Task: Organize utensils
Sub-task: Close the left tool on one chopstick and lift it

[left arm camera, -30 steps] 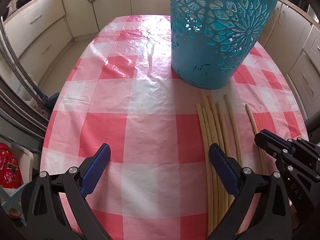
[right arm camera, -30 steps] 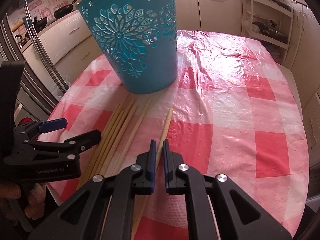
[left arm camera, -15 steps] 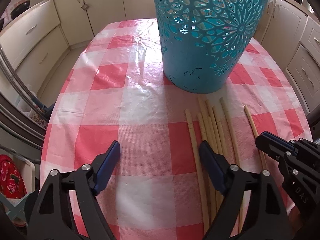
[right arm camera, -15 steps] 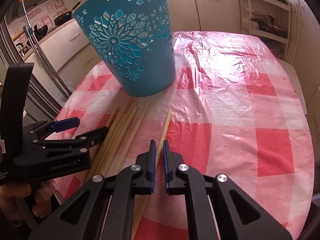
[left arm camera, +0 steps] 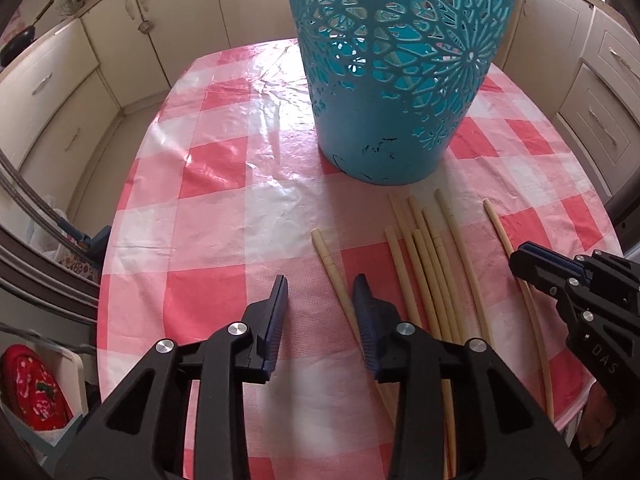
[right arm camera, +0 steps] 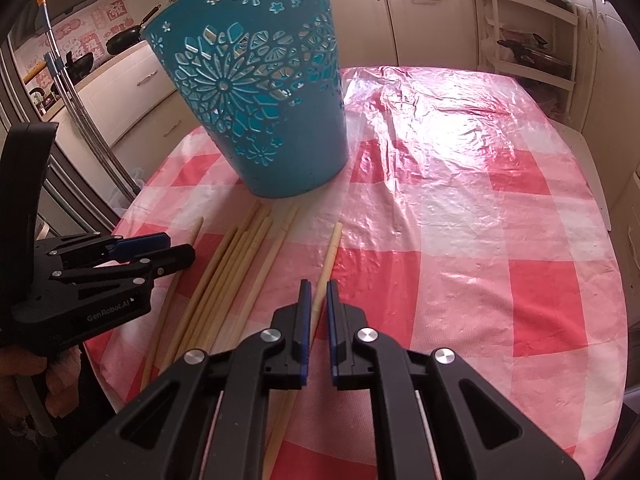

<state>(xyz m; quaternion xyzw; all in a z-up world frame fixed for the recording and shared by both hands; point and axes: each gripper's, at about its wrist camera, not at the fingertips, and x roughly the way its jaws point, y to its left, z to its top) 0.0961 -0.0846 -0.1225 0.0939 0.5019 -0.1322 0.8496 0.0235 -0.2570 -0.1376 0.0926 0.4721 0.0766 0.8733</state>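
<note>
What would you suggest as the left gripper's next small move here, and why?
Probably finish closing on the lone chopstick and lift it. The left gripper straddles it with jaws closing, pads not yet touching, and the teal basket stands just beyond.

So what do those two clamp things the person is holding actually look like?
Both are matte black plastic tools with open triangular cut-outs and shiny silver rivets at the joints. Each ends in two slim fingers faced with dark blue ribbed pads. The left gripper carries white lettering reading GenRobot.AI on its side; the right gripper shows the letters DAS. No cables or sleeves show.
</note>
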